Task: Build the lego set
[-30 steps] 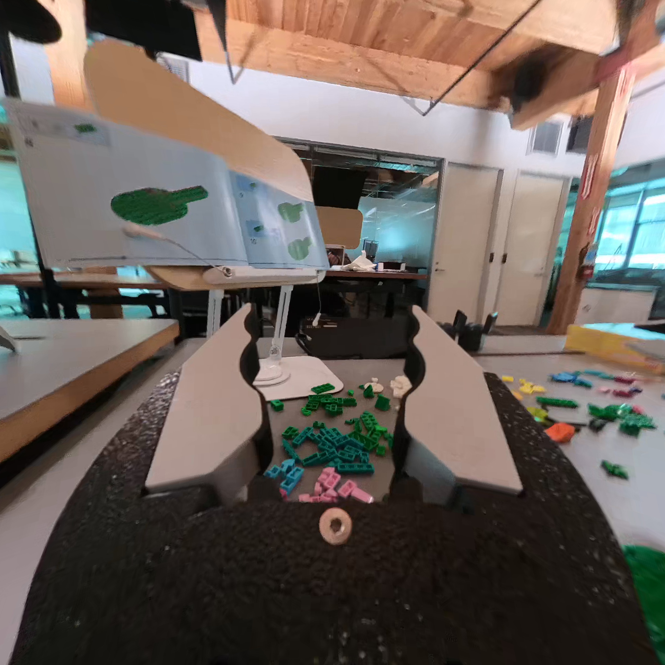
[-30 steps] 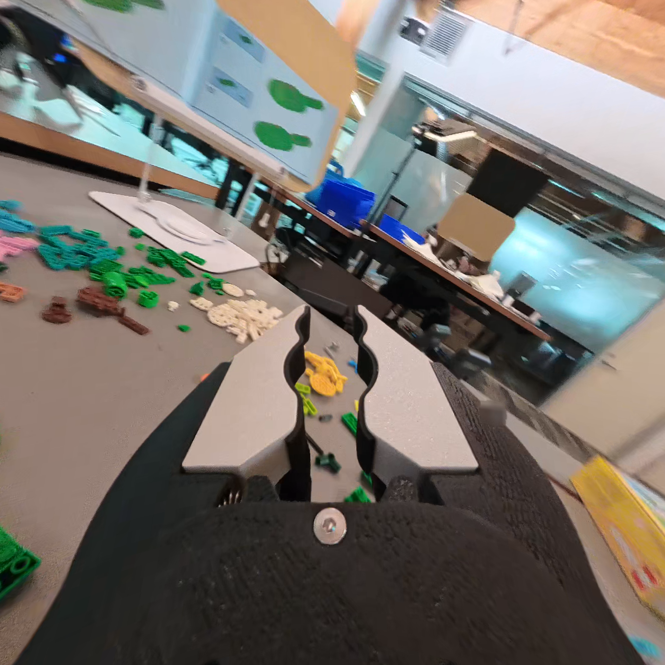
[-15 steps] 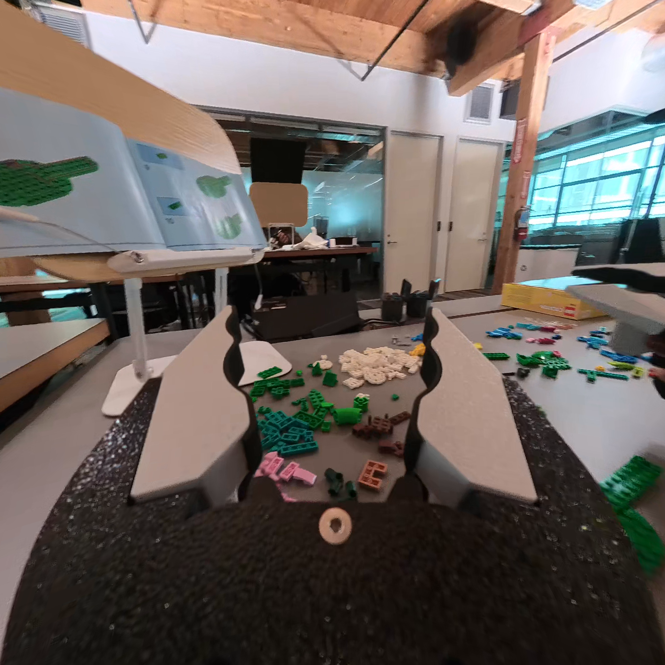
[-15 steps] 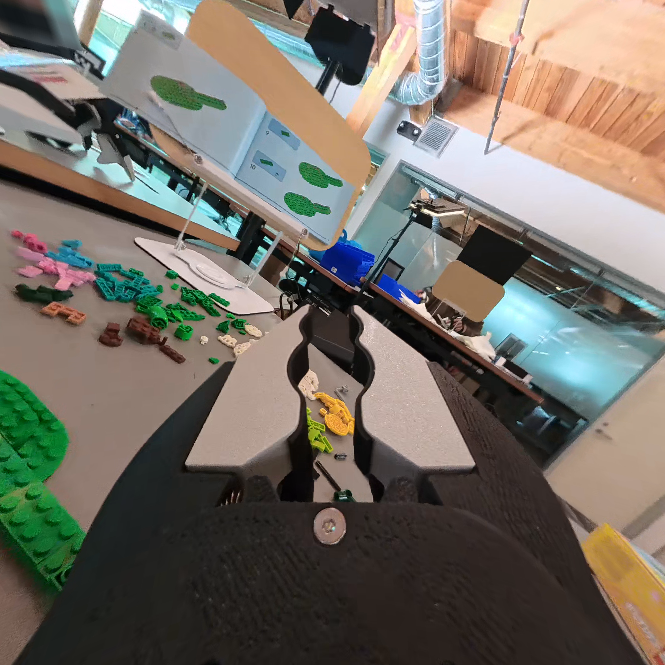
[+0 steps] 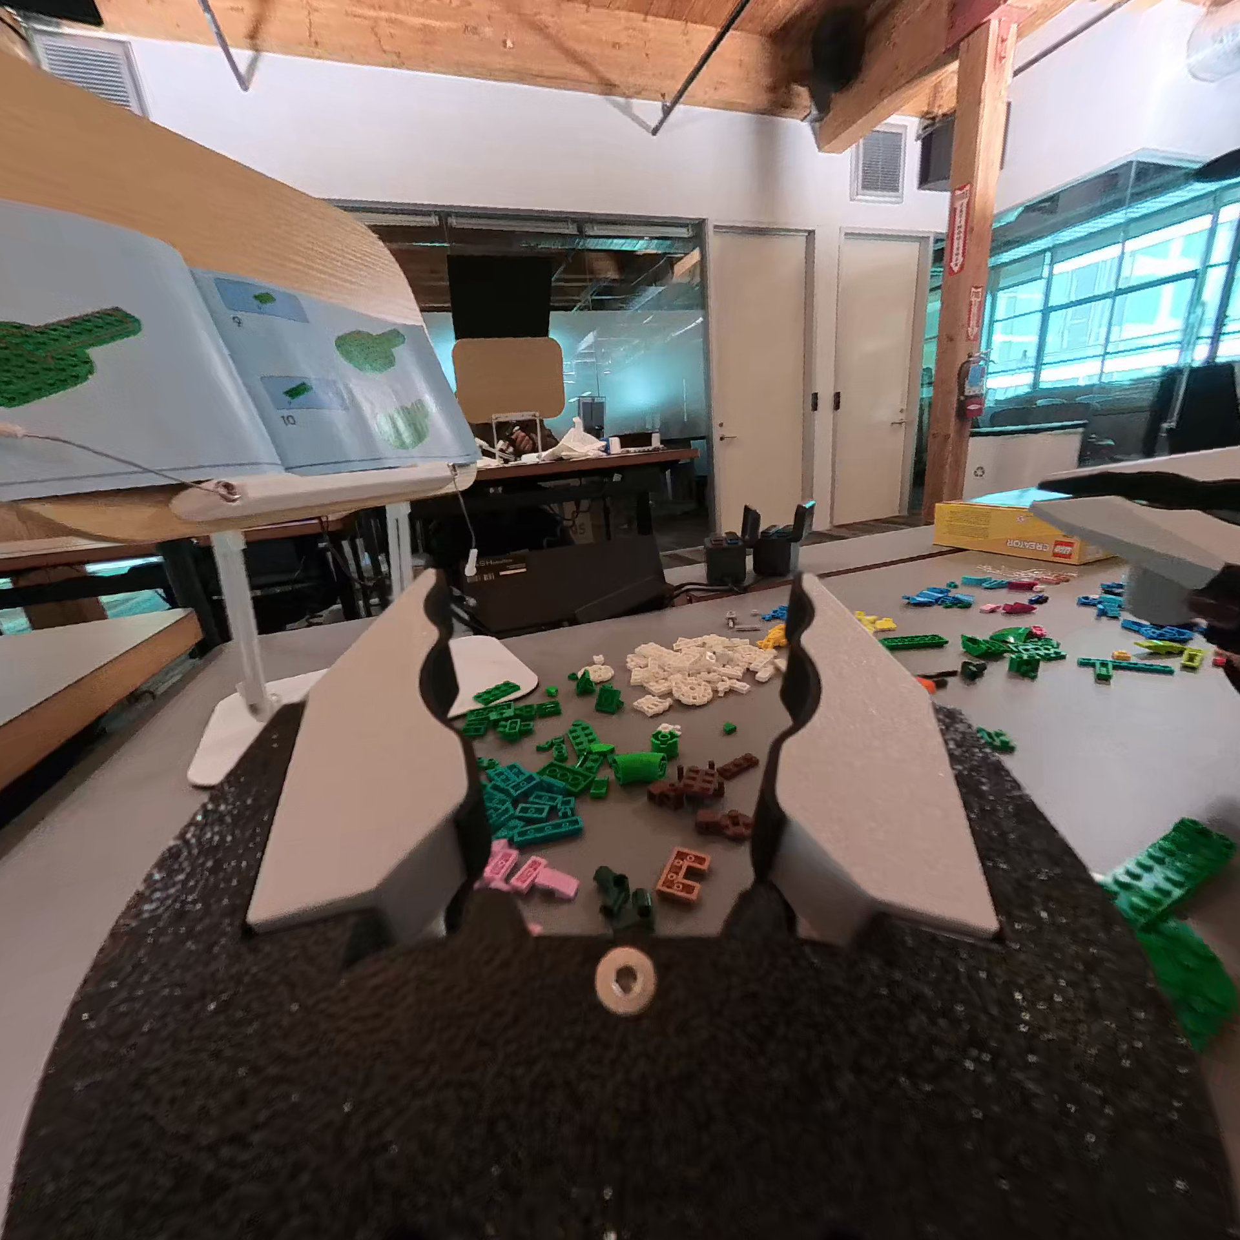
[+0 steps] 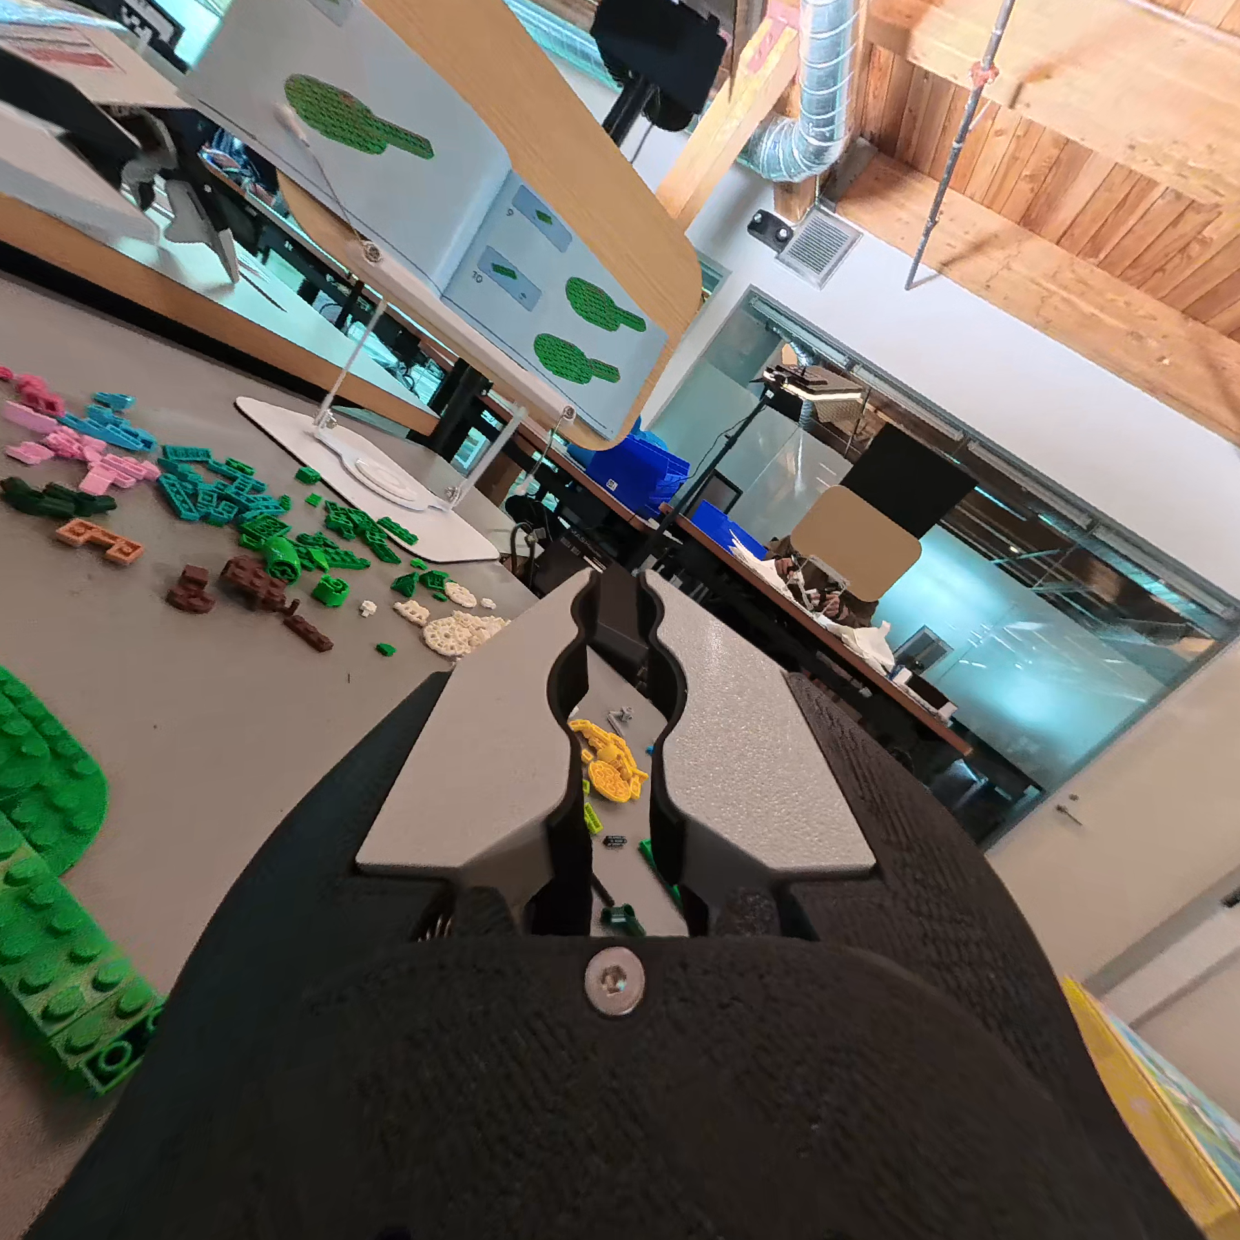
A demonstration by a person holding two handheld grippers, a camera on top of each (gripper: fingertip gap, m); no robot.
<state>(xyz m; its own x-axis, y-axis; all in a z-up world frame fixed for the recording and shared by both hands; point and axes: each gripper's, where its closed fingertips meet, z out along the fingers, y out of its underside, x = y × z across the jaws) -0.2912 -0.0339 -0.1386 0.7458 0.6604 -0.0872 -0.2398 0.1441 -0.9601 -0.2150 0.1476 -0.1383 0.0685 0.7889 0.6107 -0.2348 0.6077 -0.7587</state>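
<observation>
Hovering over the desk [image 5: 1073,751], left claw [image 5: 617,624] spread wide above loose bricks [image 5: 537,798], empty; right claw [image 6: 617,604] narrowly parted, empty, above yellow pieces [image 6: 610,765]. Green baseplate [image 6: 47,872] lies nearby.

Ahead of me stands a white wall [image 5: 537,154] under a ceiling of wooden beams [image 5: 470,47], with two pale doors [image 5: 815,376] beside a glass-fronted room [image 5: 631,376]. A wooden post [image 5: 966,282] rises at my right, next to big bright windows [image 5: 1107,302]. Long wooden-edged desks [image 5: 87,678] stretch across the room.
</observation>
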